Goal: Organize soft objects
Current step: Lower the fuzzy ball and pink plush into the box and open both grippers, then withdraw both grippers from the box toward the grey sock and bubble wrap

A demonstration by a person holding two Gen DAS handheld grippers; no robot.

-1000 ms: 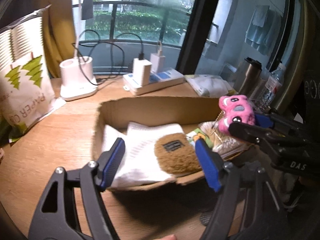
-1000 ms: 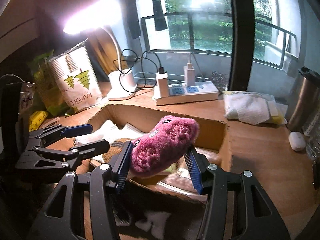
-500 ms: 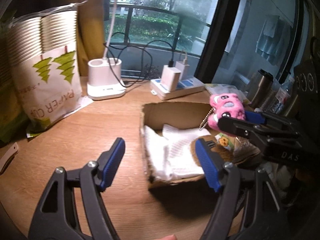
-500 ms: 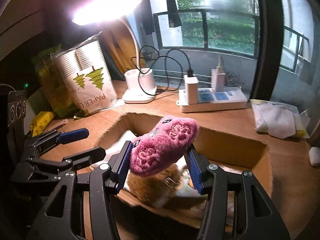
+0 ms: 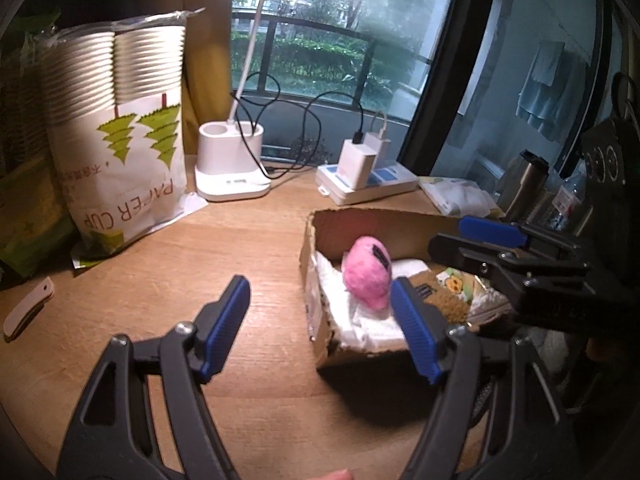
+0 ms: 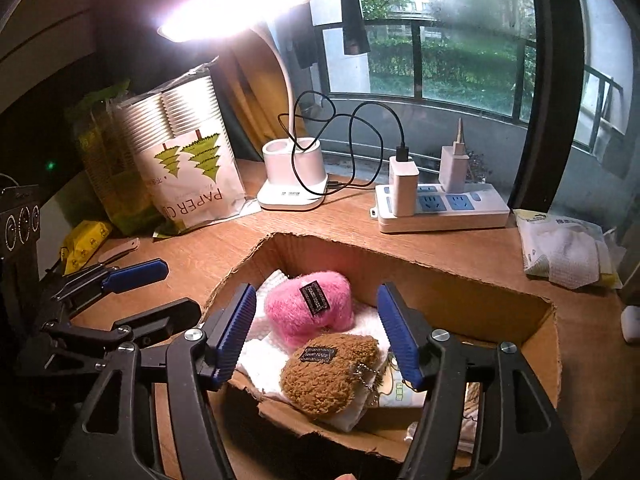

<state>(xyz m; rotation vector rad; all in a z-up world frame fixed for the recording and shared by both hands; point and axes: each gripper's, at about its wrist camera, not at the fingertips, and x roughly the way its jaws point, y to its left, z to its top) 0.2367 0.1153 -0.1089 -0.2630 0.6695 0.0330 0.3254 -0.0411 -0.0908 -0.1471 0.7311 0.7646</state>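
A pink plush toy [image 6: 310, 310] lies in the cardboard box [image 6: 460, 288] on a white towel [image 6: 260, 356], next to a brown plush toy [image 6: 328, 372]. The pink toy also shows in the left wrist view [image 5: 368, 272]. My right gripper [image 6: 318, 334] is open and empty, its fingers standing apart just above the two toys. My left gripper [image 5: 320, 328] is open and empty over the wooden desk, left of the box [image 5: 316, 240]. The right gripper [image 5: 480, 240] reaches over the box in the left wrist view.
A pack of paper cups [image 5: 120, 140] stands at the back left. A white lamp base [image 5: 232, 172] and a power strip [image 5: 368, 184] with chargers and cables sit behind the box. A packet of white cloth [image 6: 568, 248] lies at the right. A small white knife [image 5: 28, 312] lies at far left.
My right gripper opened and let go of the pink toy, which now lies in the box. My left gripper drew back to the left, away from the box.
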